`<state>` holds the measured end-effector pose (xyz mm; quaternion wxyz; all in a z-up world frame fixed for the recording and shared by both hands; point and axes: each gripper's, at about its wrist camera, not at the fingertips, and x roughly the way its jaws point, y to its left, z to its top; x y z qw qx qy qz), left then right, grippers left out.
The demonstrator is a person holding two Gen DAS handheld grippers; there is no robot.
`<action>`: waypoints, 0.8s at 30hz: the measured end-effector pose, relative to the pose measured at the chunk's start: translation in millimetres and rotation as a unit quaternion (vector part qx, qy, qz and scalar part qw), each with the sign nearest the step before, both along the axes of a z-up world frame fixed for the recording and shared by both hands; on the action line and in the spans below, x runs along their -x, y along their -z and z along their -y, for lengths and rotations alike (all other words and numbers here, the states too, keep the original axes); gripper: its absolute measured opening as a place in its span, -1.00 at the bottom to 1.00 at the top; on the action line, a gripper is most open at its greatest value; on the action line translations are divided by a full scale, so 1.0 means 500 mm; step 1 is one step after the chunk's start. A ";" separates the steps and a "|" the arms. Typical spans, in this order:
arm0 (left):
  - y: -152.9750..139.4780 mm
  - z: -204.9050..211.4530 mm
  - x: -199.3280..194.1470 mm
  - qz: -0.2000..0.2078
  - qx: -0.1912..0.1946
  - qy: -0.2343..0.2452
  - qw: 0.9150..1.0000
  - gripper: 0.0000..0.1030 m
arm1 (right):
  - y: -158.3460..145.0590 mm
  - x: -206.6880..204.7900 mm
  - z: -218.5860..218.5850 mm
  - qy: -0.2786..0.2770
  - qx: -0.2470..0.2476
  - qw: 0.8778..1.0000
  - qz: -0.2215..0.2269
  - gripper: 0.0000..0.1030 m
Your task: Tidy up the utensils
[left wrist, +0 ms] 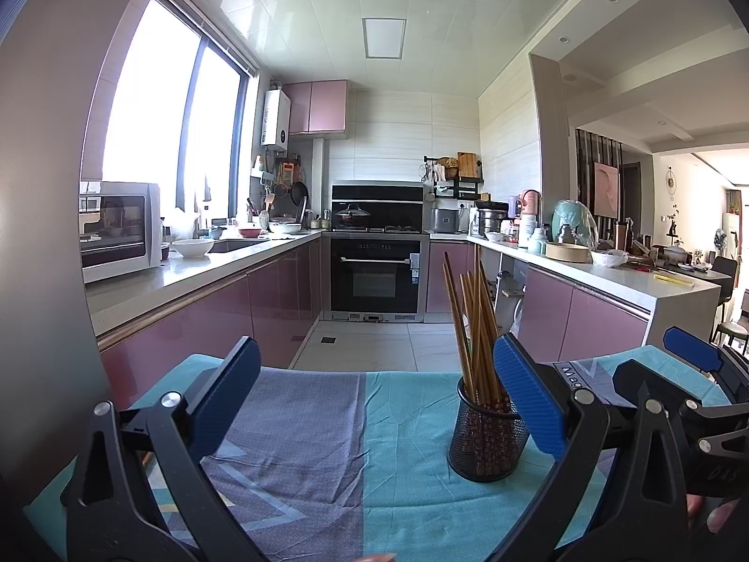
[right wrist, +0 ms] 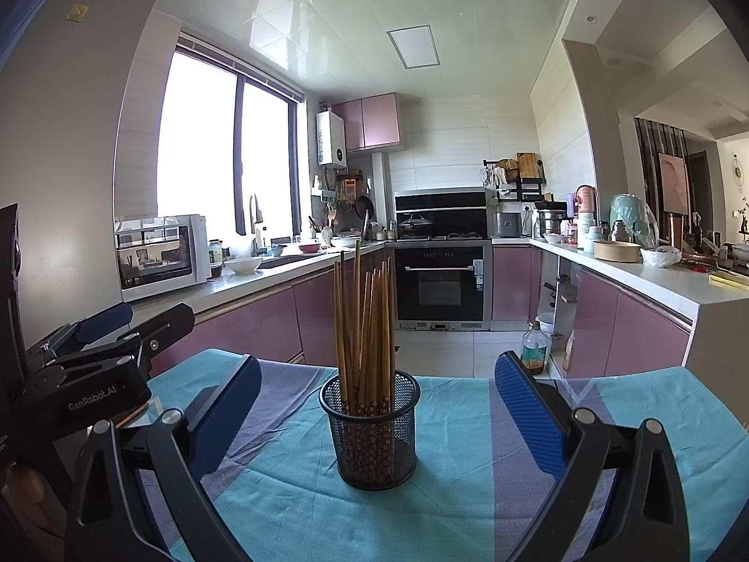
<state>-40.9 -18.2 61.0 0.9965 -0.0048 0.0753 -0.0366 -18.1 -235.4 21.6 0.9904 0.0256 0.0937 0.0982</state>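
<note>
A black mesh holder point(right wrist: 370, 435) stands on the table's teal and purple cloth point(right wrist: 468, 468). Several wooden chopsticks point(right wrist: 365, 323) stand upright in it, patterned ends down. My right gripper point(right wrist: 377, 403) is open and empty, its blue fingers point(right wrist: 529, 417) either side of the holder and a little nearer than it. My left gripper point(left wrist: 374, 393) is open and empty, left of the holder point(left wrist: 487, 435); its right finger point(left wrist: 529, 398) overlaps the holder's right edge. The chopsticks point(left wrist: 473, 323) lean slightly in the left wrist view. Each gripper shows in the other's view.
Beyond the table's far edge lies a kitchen with pink cabinets, an oven point(right wrist: 440, 281) and counters on both sides. A microwave point(right wrist: 159, 253) stands on the left counter. A bottle point(right wrist: 533, 351) sits on the floor by the right cabinets.
</note>
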 end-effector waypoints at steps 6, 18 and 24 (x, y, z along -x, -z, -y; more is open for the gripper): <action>-0.001 0.000 0.000 0.000 0.000 0.000 1.000 0.90 | -0.001 0.003 0.001 0.001 0.000 1.000 0.002 0.87; -0.001 0.001 -0.002 0.000 0.001 0.001 1.000 0.90 | 0.001 0.004 0.002 0.002 -0.001 1.000 0.002 0.87; 0.000 0.001 -0.002 -0.001 0.001 0.001 1.000 0.90 | 0.001 0.003 0.002 0.002 -0.002 1.000 0.002 0.87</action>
